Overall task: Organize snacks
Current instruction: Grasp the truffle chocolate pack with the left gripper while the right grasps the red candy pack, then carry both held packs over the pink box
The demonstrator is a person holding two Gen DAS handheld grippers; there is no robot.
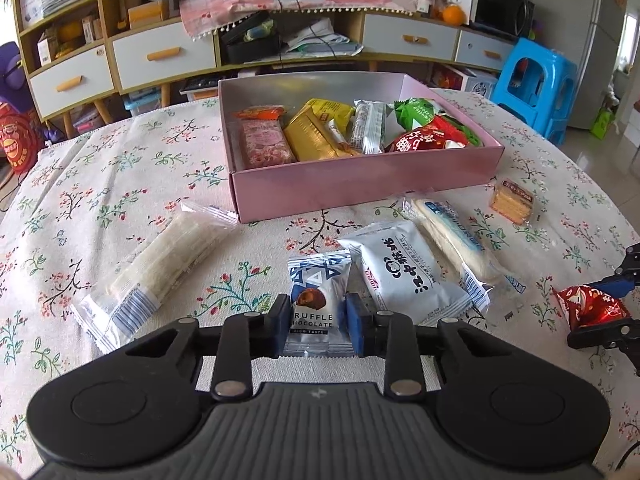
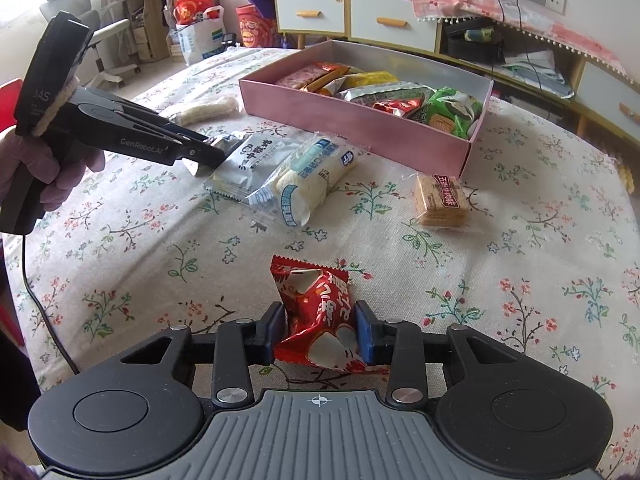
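We have two snacks in hand at once; our left hand-held gripper (image 1: 314,322) is closed nearly all the way on the chocolate packet (image 1: 316,300), its blue pads (image 1: 354,322) pressing the packet's two long sides near the lower end, and our right hand-held gripper (image 2: 320,330) is closed just as tightly on the red snack packet (image 2: 316,312), pinching it across its middle; both packets appear to lie on the worktop (image 1: 140,160) close to us, near the floral cloth's front edge, with the pink box (image 1: 360,176) farther away and already half filled with wrapped snacks. We judge that the side-on grips are chosen so each flat packet can be lifted without crumpling and dropped lengthwise into the box; the chocolate packet's long axis runs away from us toward the box, label upright to the camera; the red snack packet also runs roughly near to far, tilted a little to the left at its far end. Still loose on the worktop are the white panda packet (image 1: 408,276), the long rice cracker (image 1: 452,236), a second rice cracker (image 1: 160,256) to the left and the biscuit pack (image 1: 514,202) at the right.
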